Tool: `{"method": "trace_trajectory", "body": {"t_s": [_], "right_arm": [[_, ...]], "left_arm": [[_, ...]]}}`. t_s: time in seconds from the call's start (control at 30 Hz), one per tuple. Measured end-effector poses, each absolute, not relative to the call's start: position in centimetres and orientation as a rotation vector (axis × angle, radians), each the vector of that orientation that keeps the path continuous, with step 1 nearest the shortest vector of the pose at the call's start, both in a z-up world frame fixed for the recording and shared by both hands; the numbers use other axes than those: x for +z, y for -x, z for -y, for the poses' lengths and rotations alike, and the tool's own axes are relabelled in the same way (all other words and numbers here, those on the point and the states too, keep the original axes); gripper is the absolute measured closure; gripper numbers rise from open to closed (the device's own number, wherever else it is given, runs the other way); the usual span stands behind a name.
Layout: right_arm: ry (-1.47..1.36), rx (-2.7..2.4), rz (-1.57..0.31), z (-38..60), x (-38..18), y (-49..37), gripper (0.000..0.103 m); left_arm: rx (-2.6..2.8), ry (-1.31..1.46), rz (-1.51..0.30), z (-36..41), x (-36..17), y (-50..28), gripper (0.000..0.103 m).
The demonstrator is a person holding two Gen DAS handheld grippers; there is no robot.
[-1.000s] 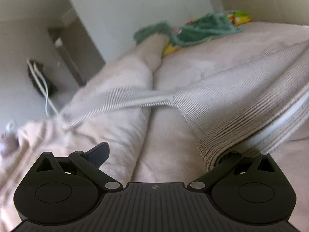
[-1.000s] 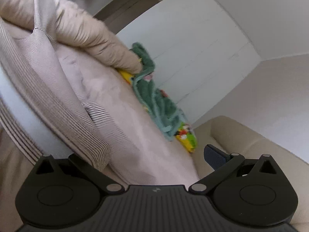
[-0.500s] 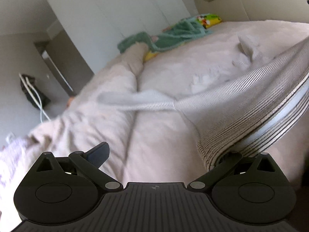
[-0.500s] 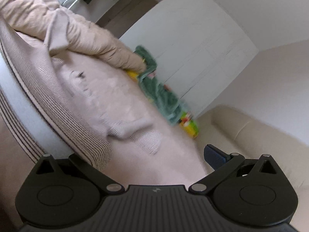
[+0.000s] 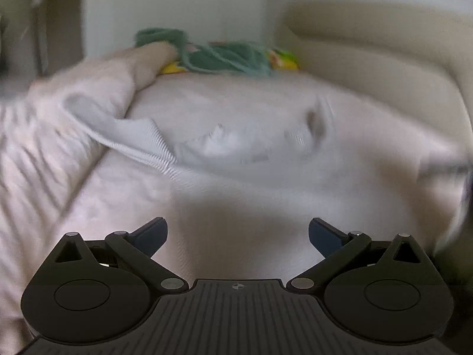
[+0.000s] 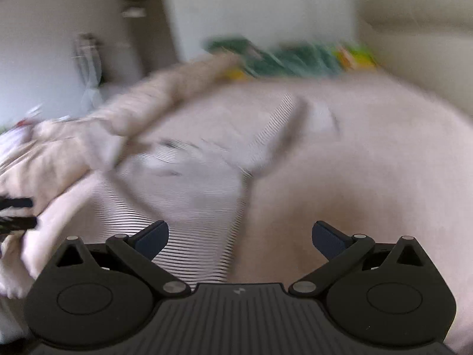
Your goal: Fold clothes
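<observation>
A pale striped garment (image 5: 165,148) lies spread on the pink bed cover, blurred by motion; it also shows in the right wrist view (image 6: 189,195), with one sleeve reaching toward the back. My left gripper (image 5: 238,236) is open and empty above the garment's near part. My right gripper (image 6: 240,238) is open and empty, its left finger over the striped cloth. The other gripper shows as dark blur at the left edge of the right wrist view (image 6: 14,216).
A bunched pink duvet (image 5: 88,88) lies along the left of the bed. A green cloth (image 5: 212,56) with something yellow beside it sits at the back. A beige headboard (image 5: 384,53) rises at the right. A white wall and a doorway stand behind.
Both grippers have let go of the striped garment, which now lies on the bed. Both views have swung level and are blurred by fast motion.
</observation>
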State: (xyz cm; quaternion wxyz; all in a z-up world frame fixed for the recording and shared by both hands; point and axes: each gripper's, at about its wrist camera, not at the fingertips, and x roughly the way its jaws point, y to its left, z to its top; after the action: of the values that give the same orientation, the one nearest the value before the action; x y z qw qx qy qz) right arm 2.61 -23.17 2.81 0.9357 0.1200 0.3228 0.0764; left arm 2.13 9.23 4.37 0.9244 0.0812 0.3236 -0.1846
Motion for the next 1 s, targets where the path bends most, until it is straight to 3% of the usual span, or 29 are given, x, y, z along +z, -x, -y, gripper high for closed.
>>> {"method": "trace_trajectory", "body": {"t_s": [0.1, 0.33, 0.53, 0.83, 1.0], "right_arm": [[-0.378, 0.128, -0.787, 23.6, -1.4, -5.0, 0.0], [-0.27, 0.12, -0.768, 21.9, -1.3, -5.3, 0.0], [-0.517, 0.288, -0.656, 25.6, 2.7, -13.5, 0.0], [-1.096, 0.319, -0.809, 31.8, -5.1, -30.6, 0.0], [-1.225, 0.536, -0.752, 30.6, -4.5, -34.0, 0.0]], "left_arm": [[-0.374, -0.101, -0.696, -8.6, 3.0, -4.0, 0.0], [-0.36, 0.054, -0.768, -7.2, -0.1, -8.5, 0.0], [-0.367, 0.121, -0.766, -7.1, -1.3, -9.7, 0.0], [-0.411, 0.276, -0.736, -9.3, -1.4, -10.2, 0.0], [-0.396, 0.22, -0.716, -8.6, -1.5, -9.9, 0.0]]}}
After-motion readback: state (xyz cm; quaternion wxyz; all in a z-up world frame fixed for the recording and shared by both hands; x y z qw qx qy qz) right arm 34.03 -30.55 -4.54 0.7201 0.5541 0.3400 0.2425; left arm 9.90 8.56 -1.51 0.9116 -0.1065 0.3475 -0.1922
